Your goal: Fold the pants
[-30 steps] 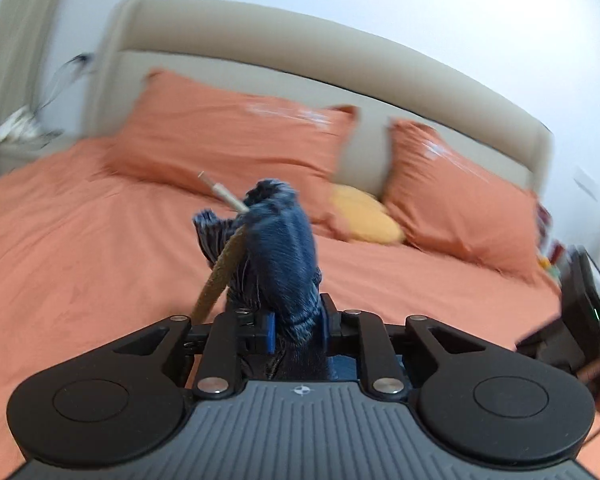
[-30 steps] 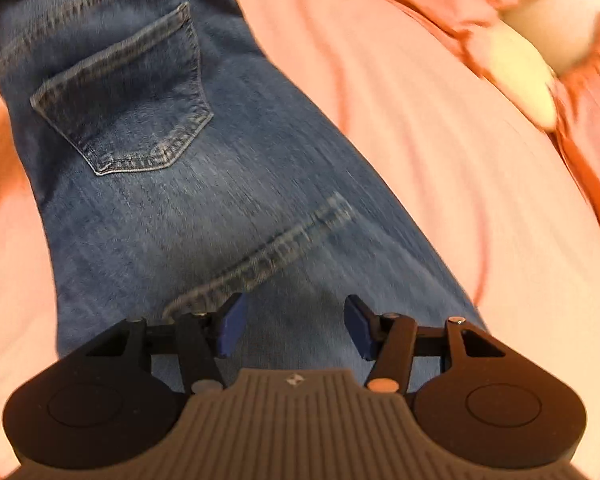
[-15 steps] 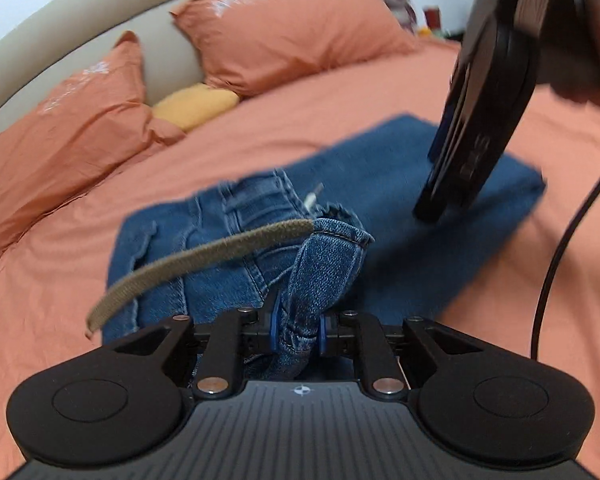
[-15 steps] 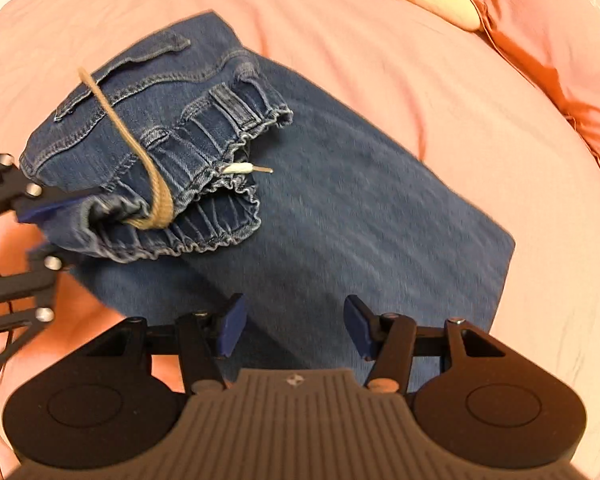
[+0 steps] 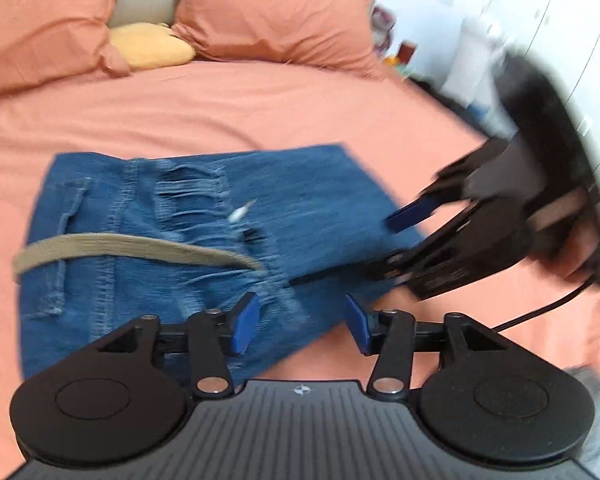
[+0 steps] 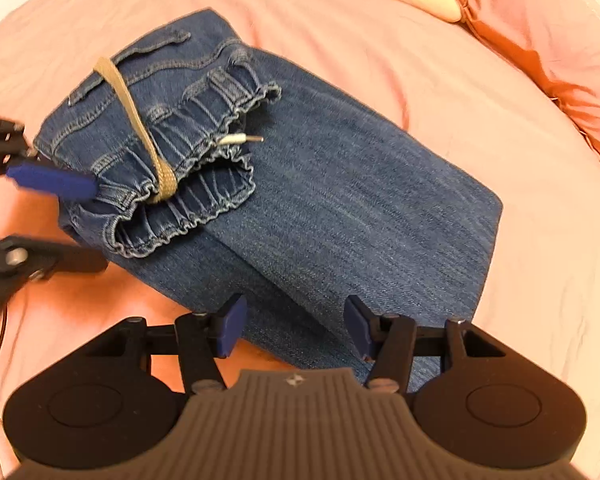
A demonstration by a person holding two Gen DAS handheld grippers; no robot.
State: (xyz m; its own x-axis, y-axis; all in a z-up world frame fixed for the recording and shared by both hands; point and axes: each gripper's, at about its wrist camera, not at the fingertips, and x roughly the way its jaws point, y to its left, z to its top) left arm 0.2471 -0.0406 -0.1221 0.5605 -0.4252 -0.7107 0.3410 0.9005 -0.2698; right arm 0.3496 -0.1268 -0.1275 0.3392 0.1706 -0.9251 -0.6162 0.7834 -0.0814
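Pants (image 6: 340, 200) folded (both grippers clear) on bed (image 6: 460, 100)

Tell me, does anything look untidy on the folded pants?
Yes. On the pants the tan drawstring lies loose across the gathered waistband, and its white tip sticks out over the fold.

Bright, even daylight | left view motion-blurred | right view sharper, pinkish cast | fisheye-warped edges
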